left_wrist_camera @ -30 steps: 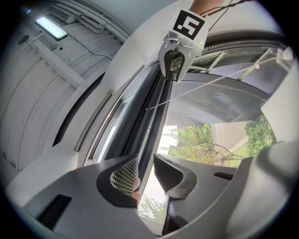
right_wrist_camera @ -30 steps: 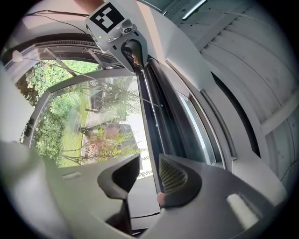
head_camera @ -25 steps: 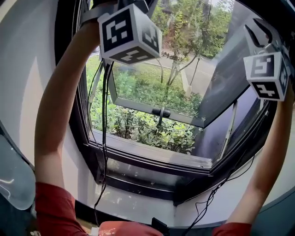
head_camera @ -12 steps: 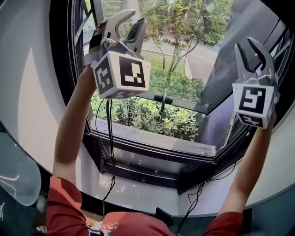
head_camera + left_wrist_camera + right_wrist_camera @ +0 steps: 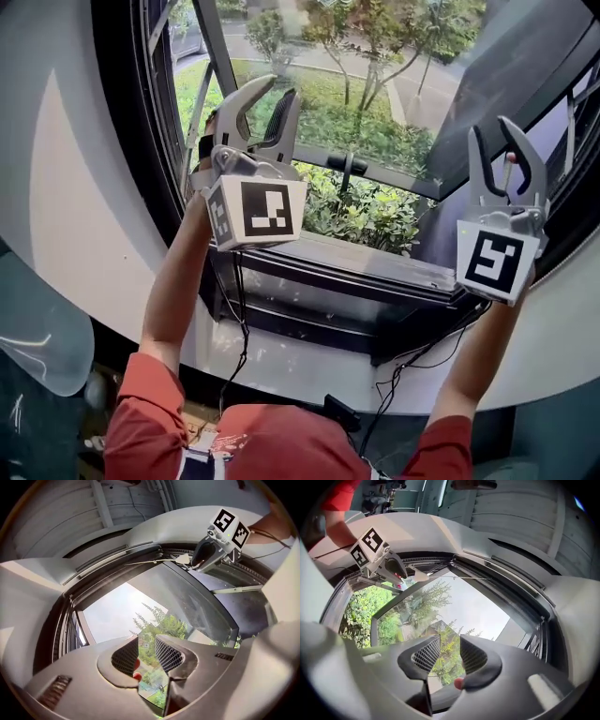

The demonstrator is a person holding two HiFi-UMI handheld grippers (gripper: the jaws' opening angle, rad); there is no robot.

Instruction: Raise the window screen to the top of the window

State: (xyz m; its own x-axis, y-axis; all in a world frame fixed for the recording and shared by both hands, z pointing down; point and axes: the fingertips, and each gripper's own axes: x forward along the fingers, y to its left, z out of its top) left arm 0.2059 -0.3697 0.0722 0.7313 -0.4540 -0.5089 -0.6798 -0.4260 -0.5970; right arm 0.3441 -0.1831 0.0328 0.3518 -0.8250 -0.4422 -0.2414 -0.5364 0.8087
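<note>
Both grippers are held up in front of the dark-framed window [image 5: 356, 272]. My left gripper [image 5: 278, 89] stands open before the left part of the opening, with only the garden showing between its pads [image 5: 146, 639]. At the right side my right gripper [image 5: 495, 131] is also open and holds nothing [image 5: 450, 641]. Each shows in the other's view, near the frame's upper corner: the right gripper [image 5: 187, 560] and the left gripper [image 5: 415, 576]. No mesh crosses the opening. A dark rail [image 5: 117, 557] runs along the top of the frame [image 5: 506, 581]; I cannot tell whether it is the screen.
A glass casement pane [image 5: 487, 84] is swung outward, with a black handle [image 5: 342, 164] on its lower rail. White wall [image 5: 75, 216] surrounds the window. Black cables [image 5: 239, 309] hang from the grippers past the sill. Shrubs and trees lie outside.
Both grippers have come down from the top of the window to about mid-height. They have rolled, so their jaws now point upward in the head view. Both stayed open.
</note>
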